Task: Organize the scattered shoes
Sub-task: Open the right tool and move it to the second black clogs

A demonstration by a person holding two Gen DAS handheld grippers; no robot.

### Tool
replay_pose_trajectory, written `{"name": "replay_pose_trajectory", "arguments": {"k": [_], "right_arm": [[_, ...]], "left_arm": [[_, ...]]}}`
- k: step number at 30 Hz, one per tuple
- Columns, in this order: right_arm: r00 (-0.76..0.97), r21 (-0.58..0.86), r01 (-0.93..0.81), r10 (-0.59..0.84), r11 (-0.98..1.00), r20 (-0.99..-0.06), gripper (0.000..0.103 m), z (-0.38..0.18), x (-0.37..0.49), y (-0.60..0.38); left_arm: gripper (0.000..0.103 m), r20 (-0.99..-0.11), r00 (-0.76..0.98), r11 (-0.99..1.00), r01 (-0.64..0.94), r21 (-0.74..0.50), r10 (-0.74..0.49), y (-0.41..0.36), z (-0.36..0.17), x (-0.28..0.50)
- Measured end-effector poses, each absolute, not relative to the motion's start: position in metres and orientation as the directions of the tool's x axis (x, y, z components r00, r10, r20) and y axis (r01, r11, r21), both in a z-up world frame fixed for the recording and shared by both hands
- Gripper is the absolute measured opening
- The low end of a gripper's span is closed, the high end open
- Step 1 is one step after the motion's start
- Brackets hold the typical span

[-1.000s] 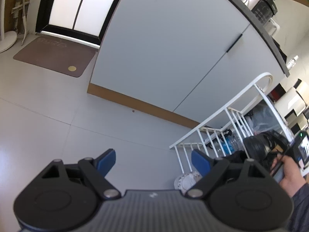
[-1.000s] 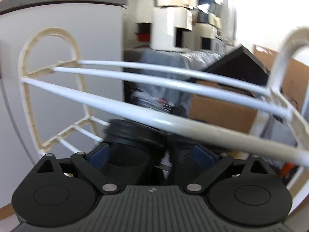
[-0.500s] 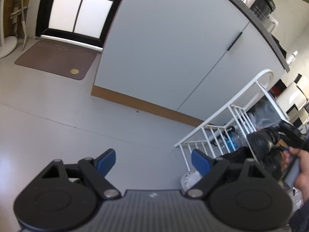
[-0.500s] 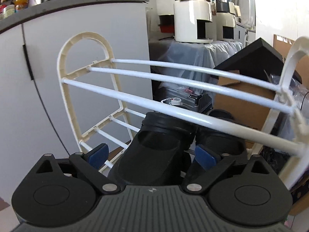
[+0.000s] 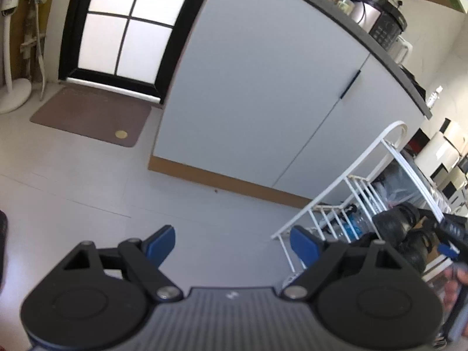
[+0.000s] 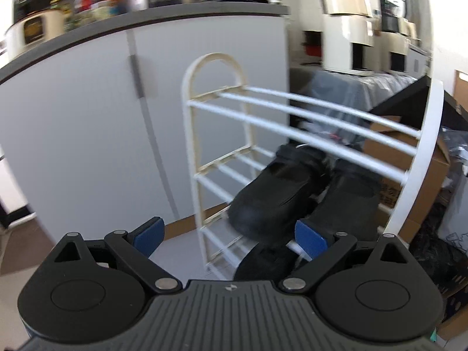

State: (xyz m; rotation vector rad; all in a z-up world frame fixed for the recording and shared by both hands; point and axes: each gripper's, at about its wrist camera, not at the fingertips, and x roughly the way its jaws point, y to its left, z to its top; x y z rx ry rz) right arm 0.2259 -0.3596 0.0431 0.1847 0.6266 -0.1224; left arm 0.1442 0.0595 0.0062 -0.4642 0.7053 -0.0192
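1. Pulled back from the rack since a second ago, the right gripper [image 6: 231,238] now views the whole white shoe rack [image 6: 193,158] instead of sitting close under its top rails; its blue-padded fingers [image 6: 147,234] are spread wide with nothing between them.
2. Just ahead of that gripper, two black shoes [image 6: 275,193] sit side by side on a middle shelf of the rack, toes pointing toward the camera, the left one tilted over the front rail.
3. Below them, another dark shoe [image 6: 263,263] shows on a lower shelf, partly hidden behind the gripper body.
4. Left gripper [image 5: 232,242] hangs over bare grey floor [image 5: 87,193], fingers equally wide apart and empty.
5. Ahead and to its right stands the same rack, with the black shoes visible through its rails.
6. Straight beyond the left gripper rises a grey cabinet [image 5: 257,93]; farther left, a brown doormat [image 5: 90,114] lies before a dark-framed glass door [image 5: 122,26].
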Motion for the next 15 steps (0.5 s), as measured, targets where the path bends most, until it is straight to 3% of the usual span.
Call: {"name": "replay_pose_trajectory", "arguments": {"k": [5,15], "right_arm": [[0.781,0.179,-0.009,0.119,0.984,-0.613,0.098,0.029,0.199,-0.316],[0.725,0.235,-0.108,0.238,0.966,-0.646,0.098,-0.004,0.174,-0.255]], "left_arm": [[0.088,-0.615,0.768,0.885,-0.150,-0.441,-0.176,0.072,0.009,0.134],[0.088,-0.624,0.766,0.886,-0.172,-0.431,-0.155,0.085,0.006,0.123]]}}
